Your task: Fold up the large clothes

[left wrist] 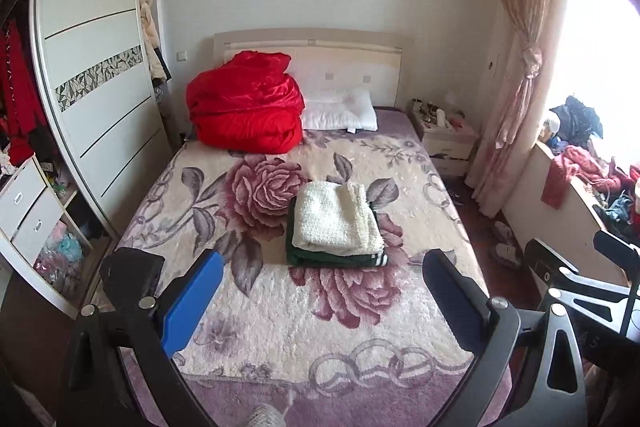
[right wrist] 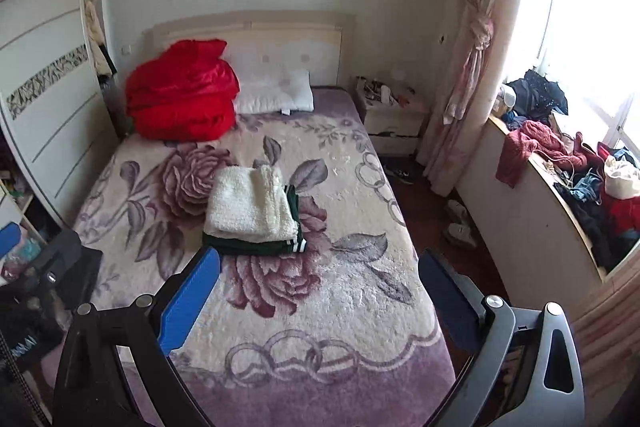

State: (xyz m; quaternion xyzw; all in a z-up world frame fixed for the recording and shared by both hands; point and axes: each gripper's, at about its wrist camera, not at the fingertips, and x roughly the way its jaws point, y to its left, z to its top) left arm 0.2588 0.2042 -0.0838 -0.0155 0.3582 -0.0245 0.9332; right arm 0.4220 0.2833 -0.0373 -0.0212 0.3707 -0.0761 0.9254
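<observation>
Both claws hung above the near end of the bed [left wrist: 208, 183], each spread wide with nothing between its blue pads. The left claw [left wrist: 322, 307] framed the flowered blanket [left wrist: 360, 307] from the near edge, and the right claw [right wrist: 320, 303] did the same a little further to the right, so that part of its dark frame showed at the right border of the left wrist view. The folded clothes sat in a small stack near the middle of the bed, well beyond the tips of both claws and touching neither. On top lay a folded cream fleece garment [left wrist: 334, 217], a rough rectangle with its long axis running from the near edge of the bed toward the headboard [left wrist: 312, 45], tilted slightly to the left at the far end; its doubled-over fold ran along the right side. Beneath it lay a folded dark green garment [left wrist: 336, 259] with white stripes at its near right corner, its edges showing along the near side and the right side of the cream piece. At the far end of the bed a bundled red quilt [left wrist: 246, 103] stood against the headboard on the left, with a white pillow [left wrist: 340, 113] just beside it on the right. A nightstand [left wrist: 444, 137] stood to the right of the bed, near a tied pink curtain [left wrist: 524, 67].
</observation>
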